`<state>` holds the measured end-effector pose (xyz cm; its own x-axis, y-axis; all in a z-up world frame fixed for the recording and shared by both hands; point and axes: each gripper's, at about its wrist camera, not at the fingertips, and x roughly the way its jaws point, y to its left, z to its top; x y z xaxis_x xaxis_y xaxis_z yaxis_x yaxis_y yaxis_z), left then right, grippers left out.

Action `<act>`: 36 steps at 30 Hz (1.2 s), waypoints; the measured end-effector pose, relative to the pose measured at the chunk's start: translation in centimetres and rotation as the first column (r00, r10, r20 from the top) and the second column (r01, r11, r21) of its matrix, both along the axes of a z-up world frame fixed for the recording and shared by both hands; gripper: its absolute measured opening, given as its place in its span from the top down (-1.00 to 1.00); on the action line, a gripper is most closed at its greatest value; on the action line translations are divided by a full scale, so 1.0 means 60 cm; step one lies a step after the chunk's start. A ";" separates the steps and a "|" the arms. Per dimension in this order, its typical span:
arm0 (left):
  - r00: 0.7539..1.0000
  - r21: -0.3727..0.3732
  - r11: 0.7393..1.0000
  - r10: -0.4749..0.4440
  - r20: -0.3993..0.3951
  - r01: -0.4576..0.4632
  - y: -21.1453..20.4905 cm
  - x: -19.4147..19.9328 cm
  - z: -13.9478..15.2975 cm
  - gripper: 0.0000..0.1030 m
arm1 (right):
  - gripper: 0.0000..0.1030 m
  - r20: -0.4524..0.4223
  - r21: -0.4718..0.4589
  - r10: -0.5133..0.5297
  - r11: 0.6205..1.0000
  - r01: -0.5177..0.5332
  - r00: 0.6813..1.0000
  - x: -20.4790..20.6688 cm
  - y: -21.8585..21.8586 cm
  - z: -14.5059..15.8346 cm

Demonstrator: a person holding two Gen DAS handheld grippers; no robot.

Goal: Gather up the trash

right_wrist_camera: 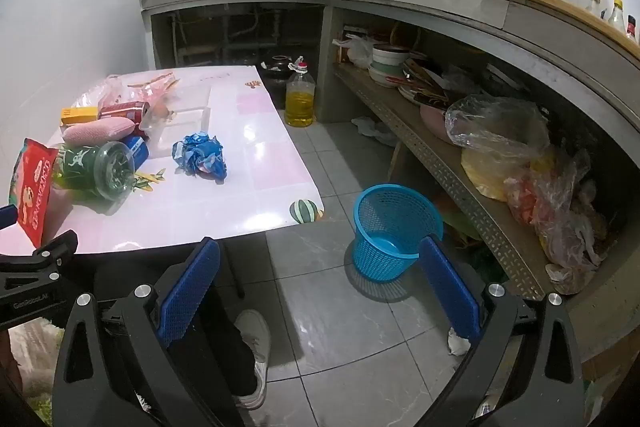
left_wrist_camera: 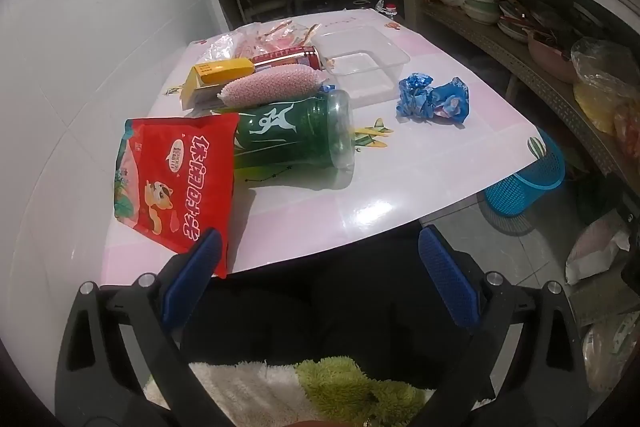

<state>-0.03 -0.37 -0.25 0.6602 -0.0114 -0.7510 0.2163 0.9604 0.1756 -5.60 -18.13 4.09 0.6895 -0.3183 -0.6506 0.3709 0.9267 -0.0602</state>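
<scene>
Trash lies on a pink-white table [left_wrist_camera: 400, 187] [right_wrist_camera: 224, 203]: a red snack bag [left_wrist_camera: 172, 183] [right_wrist_camera: 34, 191], a green bottle on its side [left_wrist_camera: 292, 139] [right_wrist_camera: 96, 167], a crumpled blue wrapper [left_wrist_camera: 434, 99] [right_wrist_camera: 200, 155], a pink sponge [left_wrist_camera: 272, 87] [right_wrist_camera: 98, 131], a yellow box [left_wrist_camera: 216, 77] [right_wrist_camera: 78, 115] and a red can [left_wrist_camera: 288, 57] [right_wrist_camera: 124, 111]. A blue mesh basket [right_wrist_camera: 392, 231] [left_wrist_camera: 528, 183] stands on the floor beside the table. My left gripper [left_wrist_camera: 320, 259] hangs open at the table's near edge, empty. My right gripper [right_wrist_camera: 320, 267] is open over the floor, empty.
A clear plastic tray [left_wrist_camera: 360, 63] [right_wrist_camera: 184, 119] sits at the back of the table. An oil bottle [right_wrist_camera: 299, 99] stands on the floor behind. A shelf [right_wrist_camera: 460, 179] with bowls and plastic bags runs along the right. A person's shoe [right_wrist_camera: 252, 351] is below.
</scene>
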 end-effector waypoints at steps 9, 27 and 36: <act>1.000 -0.003 1.000 0.000 0.001 0.000 -0.006 -0.005 0.002 -0.84 | -0.88 0.001 -0.002 0.000 1.000 0.000 1.000 0.000 0.003 0.001; 1.000 -0.015 1.000 0.000 -0.006 0.000 0.004 0.000 0.001 -0.84 | -0.88 0.001 -0.006 0.003 1.000 -0.003 1.000 0.002 0.000 0.000; 1.000 -0.019 1.000 0.002 -0.008 -0.002 0.009 0.005 0.002 -0.84 | -0.88 -0.001 -0.011 0.005 1.000 -0.005 1.000 0.012 0.006 0.005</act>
